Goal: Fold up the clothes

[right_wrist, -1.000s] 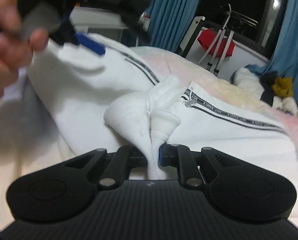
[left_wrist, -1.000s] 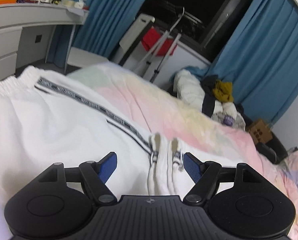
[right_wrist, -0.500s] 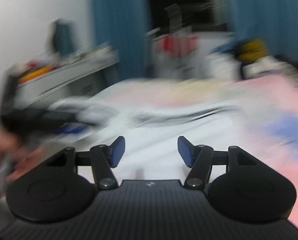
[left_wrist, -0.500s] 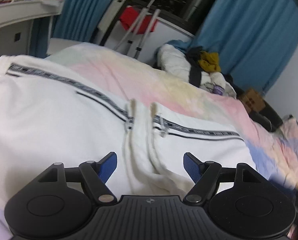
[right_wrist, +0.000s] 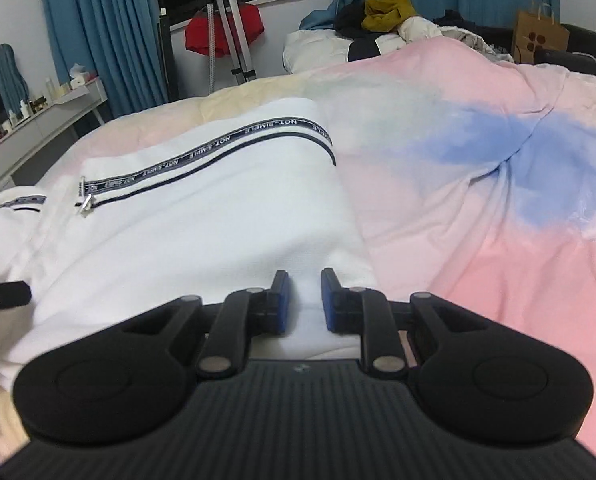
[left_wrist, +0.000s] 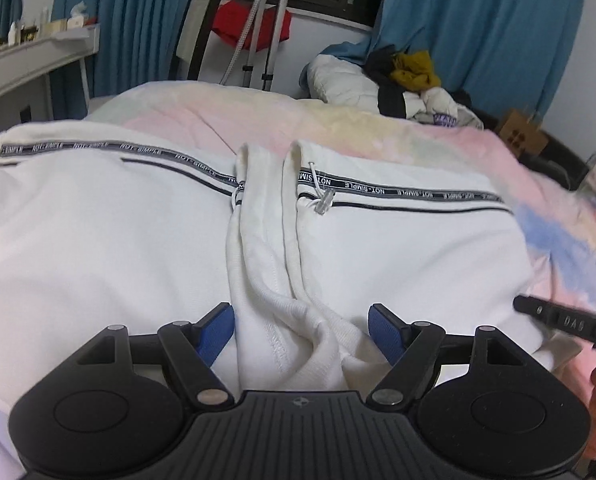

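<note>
Between the widely parted fingers of the left claw [left_wrist: 301, 330] lies the bunched middle of the white garment [left_wrist: 97, 248], ungripped, on the pastel bedspread [left_wrist: 378, 124]. The right claw [right_wrist: 302, 300], fingers narrowly apart with nothing pinched, sits over the garment's near right corner. Beyond both claws run the lettered black stripes [right_wrist: 201, 152], then a clothes pile [right_wrist: 382, 10] and blue curtains [left_wrist: 478, 20].

Left wrist: low, close over white garment [left_wrist: 137, 240] middle, facing window curtains [left_wrist: 478, 32].
Right wrist: low, close at garment's right edge, facing same way.
Shared: garment stripe, bedspread [right_wrist: 478, 200], red item, clothes pile.
</note>
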